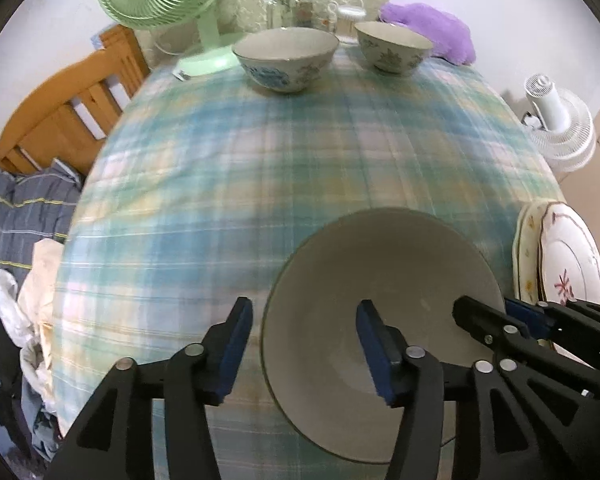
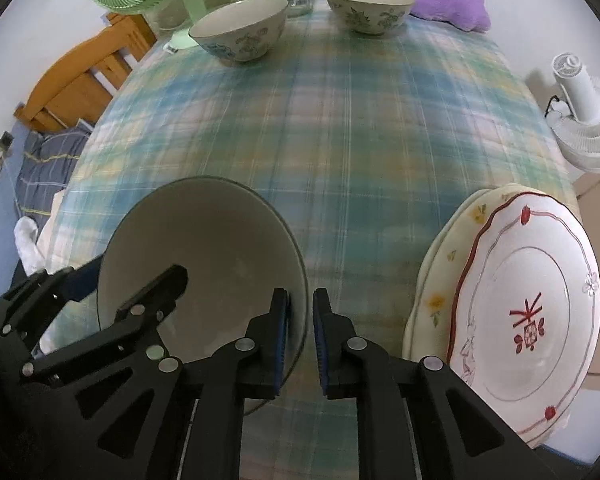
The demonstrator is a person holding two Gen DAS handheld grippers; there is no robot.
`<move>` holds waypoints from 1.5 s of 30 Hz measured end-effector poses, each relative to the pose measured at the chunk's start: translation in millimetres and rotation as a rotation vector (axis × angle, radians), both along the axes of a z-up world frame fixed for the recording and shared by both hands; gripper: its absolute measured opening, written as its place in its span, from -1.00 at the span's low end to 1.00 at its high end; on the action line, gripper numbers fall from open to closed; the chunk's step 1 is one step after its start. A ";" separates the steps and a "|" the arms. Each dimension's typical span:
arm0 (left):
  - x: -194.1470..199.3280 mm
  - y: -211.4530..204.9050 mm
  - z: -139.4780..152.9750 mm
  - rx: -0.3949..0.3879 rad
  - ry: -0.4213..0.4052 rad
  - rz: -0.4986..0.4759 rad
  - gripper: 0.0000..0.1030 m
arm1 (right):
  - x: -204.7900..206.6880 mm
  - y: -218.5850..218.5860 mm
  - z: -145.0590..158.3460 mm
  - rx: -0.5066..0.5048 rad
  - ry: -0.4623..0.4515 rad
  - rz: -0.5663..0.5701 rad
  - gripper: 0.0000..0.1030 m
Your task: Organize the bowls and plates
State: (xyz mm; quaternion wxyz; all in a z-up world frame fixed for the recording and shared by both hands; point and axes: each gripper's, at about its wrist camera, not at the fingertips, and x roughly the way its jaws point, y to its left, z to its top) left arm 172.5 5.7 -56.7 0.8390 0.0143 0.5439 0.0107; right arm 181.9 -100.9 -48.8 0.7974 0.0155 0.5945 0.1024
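Near the front edge of the table [image 1: 260,184], on the checked cloth, a plain white bowl [image 1: 380,264] sits upright with both grippers straddling its rim. The left gripper [image 1: 306,344] has its jaws well apart, one finger outside the bowl's left wall and the other inside the hollow; neither pad presses on the china. The right gripper [image 2: 302,336] straddles the bowl's right rim, one pad inside and one outside, the jaws close together with a slim gap showing; the outer pad looks clear of the wall, so I read it as loose, not clamped.

Just to the right of the bowl lies a stack of plates [image 2: 532,312], a red-trimmed one on top of a yellow-flowered one, hanging a little over the table's right edge. At the far end stand two patterned bowls, the blue-flowered bowl [image 1: 286,60] on the left and the green-flowered bowl [image 1: 394,48] on the right, well apart from the near one.

My guess is the white bowl is to join those far bowls. They lie straight ahead of both tools, across the open cloth, and the left hand is nearer the blue-flowered one.
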 end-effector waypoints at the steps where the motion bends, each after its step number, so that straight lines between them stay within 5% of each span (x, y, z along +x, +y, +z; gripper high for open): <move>1: 0.4 1.6 1.3 0.004 -0.002 0.017 0.24 | 0.9 -0.4 1.2 -0.004 -0.002 0.006 -0.60; 7: 3.9 13.3 16.9 -0.005 -0.029 0.057 0.59 | 6.3 -9.7 16.2 -0.015 -0.037 -0.017 -0.19; 16: 28.4 22.2 32.8 -0.058 -0.089 -0.011 0.75 | 25.6 -10.0 42.6 -0.069 -0.110 -0.095 -0.16; 24: 73.0 25.5 47.8 -0.052 -0.140 0.007 0.77 | 65.8 -11.9 60.4 -0.090 -0.171 -0.160 -0.06; 34: 142.4 30.0 71.5 -0.014 -0.224 0.117 0.74 | 146.5 -8.4 84.9 -0.015 -0.280 -0.092 -0.03; 45: 198.8 41.5 58.0 0.030 -0.225 0.219 0.61 | 226.9 4.0 66.5 0.045 -0.311 -0.023 -0.03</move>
